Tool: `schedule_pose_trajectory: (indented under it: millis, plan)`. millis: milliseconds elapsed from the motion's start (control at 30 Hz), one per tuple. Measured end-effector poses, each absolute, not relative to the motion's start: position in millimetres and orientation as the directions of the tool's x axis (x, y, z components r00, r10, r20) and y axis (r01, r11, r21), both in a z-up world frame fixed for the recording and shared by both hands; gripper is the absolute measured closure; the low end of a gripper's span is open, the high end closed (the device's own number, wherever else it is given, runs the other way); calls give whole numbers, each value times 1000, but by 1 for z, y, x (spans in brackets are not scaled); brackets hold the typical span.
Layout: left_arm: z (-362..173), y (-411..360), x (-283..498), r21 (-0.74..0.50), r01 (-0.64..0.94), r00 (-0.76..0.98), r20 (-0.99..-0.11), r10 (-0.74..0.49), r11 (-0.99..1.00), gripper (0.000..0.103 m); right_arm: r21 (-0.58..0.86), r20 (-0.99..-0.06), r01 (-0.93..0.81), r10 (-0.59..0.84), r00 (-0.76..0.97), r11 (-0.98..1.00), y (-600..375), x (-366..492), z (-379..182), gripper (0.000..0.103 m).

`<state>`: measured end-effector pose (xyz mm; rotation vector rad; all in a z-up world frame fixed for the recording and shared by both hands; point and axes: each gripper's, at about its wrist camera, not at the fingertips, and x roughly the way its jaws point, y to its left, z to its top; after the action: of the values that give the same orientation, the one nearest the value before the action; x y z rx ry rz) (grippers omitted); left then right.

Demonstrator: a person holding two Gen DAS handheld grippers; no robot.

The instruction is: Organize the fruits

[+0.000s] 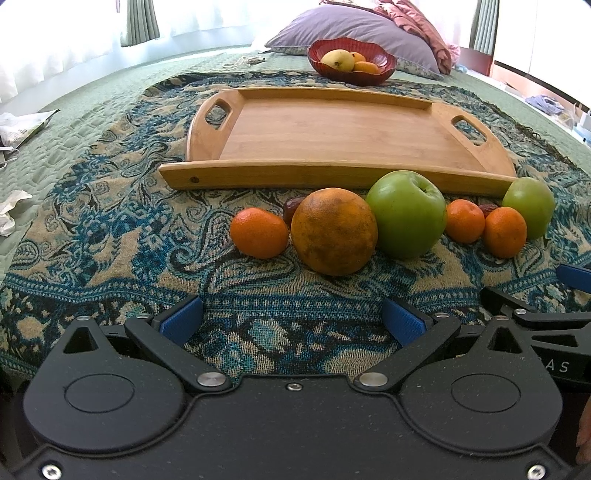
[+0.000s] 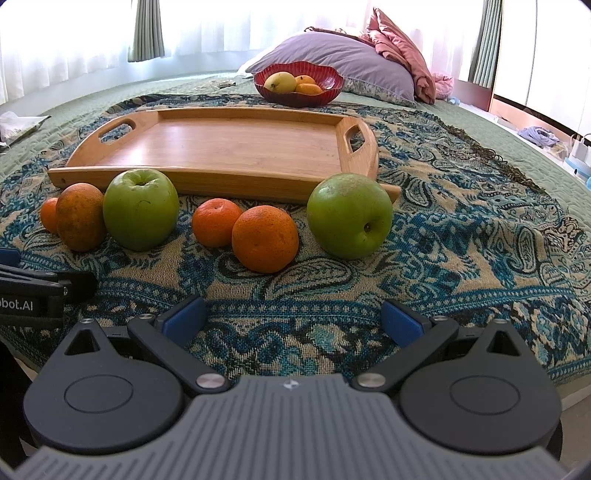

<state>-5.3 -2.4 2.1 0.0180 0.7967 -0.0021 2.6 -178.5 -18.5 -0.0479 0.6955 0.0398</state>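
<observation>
A row of fruit lies on a blue patterned cloth (image 1: 110,236) in front of an empty wooden tray (image 1: 332,129): a small tangerine (image 1: 258,232), a large orange (image 1: 334,230), a green apple (image 1: 408,214), two tangerines (image 1: 464,220) (image 1: 505,232) and a second green apple (image 1: 530,206). Two dark dates (image 1: 290,210) lie behind them. My left gripper (image 1: 293,319) is open and empty, short of the large orange. My right gripper (image 2: 293,319) is open and empty, short of a tangerine (image 2: 265,238) and the right apple (image 2: 349,216). The tray also shows in the right wrist view (image 2: 229,144).
A red bowl (image 1: 352,61) holding a yellow fruit and small oranges stands behind the tray, before a purple pillow (image 1: 354,26). Paper bags (image 1: 22,125) lie at the left bed edge. Clutter (image 2: 539,134) sits at the far right.
</observation>
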Motion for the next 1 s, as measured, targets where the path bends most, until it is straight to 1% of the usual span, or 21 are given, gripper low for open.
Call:
schedule_pose_trajectory:
  millis: [233,367,433,467,533,600,667,733,800,867,900,1000]
  plan:
    - [2,-6,-6,18,2,698,-716,12,1000,0,-31,-627,-39,11,779,999,-180,0,-24,0]
    - [3,-8,-7,43,12,707,-706,22,999,0,-39,-615,-41,8,789,998,-176,-4,-19,0]
    - [7,-5,-5,24,14,699,-715,8,1000,0,-36,-608,-43,12,794,998,-176,-5,-16,0]
    - [9,-3,-4,9,19,696,-718,-7,1000,2,-33,-605,-40,12,796,999,-177,-5,-14,0]
    - [14,0,-5,-16,29,702,-712,-31,999,7,-22,-591,-36,16,807,999,-179,-7,-10,0]
    - [20,1,-8,-31,49,718,-693,-57,998,14,-18,-564,-36,19,826,999,-179,-9,-8,0]
    - [26,-1,-11,-40,77,734,-674,-84,996,18,-14,-532,-42,28,846,999,-180,-13,-4,3]
    - [31,-4,-14,-47,100,745,-659,-106,994,25,-13,-501,-50,37,865,999,-179,-13,0,5]
    - [35,-9,-16,-52,118,754,-646,-123,992,43,-21,-482,-63,45,875,998,-178,-12,3,10]
    - [38,-11,-17,-74,135,756,-637,-150,988,53,-33,-478,-75,50,877,997,-175,-11,5,14]
    - [39,-13,-17,-89,145,754,-635,-169,985,56,-38,-478,-81,53,877,996,-175,-11,5,17]
    - [38,-17,-18,-118,174,747,-631,-209,978,59,-45,-482,-95,62,874,994,-173,-8,3,25]
